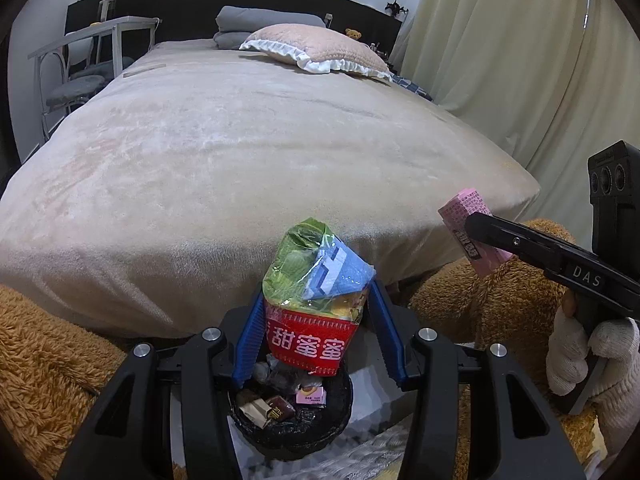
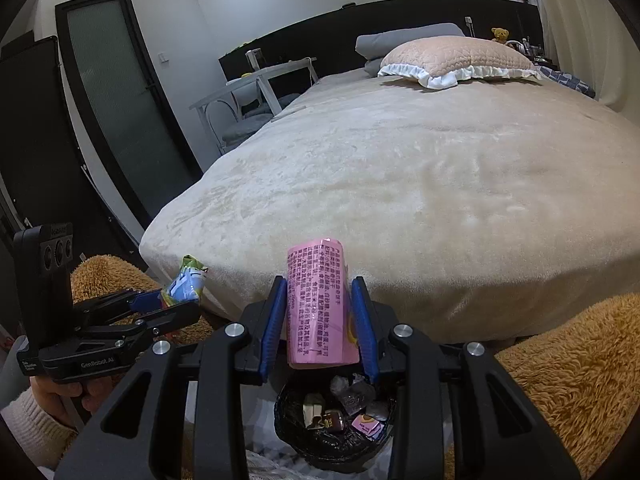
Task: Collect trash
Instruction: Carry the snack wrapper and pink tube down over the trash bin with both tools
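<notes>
- Blue fingers (image 1: 250, 344) of left gripper (image 1: 316, 332) clamped on a crumpled snack bag (image 1: 316, 280), red, green and blue, lower centre of the left wrist view.
- Right gripper (image 2: 320, 320) pressed shut around an upright pink wrapper (image 2: 316, 300), lower centre of the right wrist view.
- Below both loads, at the bottom of each frame: black-lined trash bin (image 2: 296, 436) holding small wrappers.
- Beside it, fuzzy brown plush (image 2: 560, 368) at the lower edges.
- Beyond, filling the middle: beige bed (image 1: 240, 160).
- Farthest, upper centre: pink pillow (image 1: 316, 46).
</notes>
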The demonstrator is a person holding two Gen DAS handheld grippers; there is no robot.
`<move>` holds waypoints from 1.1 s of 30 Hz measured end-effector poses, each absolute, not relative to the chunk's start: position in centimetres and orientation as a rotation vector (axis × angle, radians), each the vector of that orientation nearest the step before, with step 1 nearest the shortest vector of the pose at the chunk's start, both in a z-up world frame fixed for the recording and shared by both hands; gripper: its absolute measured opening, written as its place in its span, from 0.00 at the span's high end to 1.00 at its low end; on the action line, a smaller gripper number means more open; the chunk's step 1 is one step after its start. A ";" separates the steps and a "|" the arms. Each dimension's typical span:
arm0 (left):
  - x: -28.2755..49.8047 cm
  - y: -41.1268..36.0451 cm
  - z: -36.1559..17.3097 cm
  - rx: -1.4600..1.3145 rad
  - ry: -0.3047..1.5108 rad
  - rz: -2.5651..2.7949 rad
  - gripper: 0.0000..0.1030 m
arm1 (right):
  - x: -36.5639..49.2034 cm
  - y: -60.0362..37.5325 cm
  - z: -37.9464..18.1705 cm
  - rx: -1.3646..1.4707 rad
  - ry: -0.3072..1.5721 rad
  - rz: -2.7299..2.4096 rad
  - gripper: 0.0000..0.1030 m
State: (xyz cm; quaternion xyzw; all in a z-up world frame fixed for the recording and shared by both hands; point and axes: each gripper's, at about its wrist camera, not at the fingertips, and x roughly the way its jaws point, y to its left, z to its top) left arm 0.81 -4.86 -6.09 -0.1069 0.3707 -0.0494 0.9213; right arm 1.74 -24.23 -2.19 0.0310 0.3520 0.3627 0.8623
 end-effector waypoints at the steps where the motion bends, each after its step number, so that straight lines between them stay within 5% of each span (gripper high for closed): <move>1: 0.9 -4.9 -6.3 -0.222 0.770 -0.104 0.52 | 1.8 -24.1 -2.3 0.062 0.747 0.761 0.66; 33: 5.3 -6.6 -14.4 -0.311 1.170 -0.134 0.52 | 5.5 -19.1 -9.7 -0.004 1.222 0.759 0.66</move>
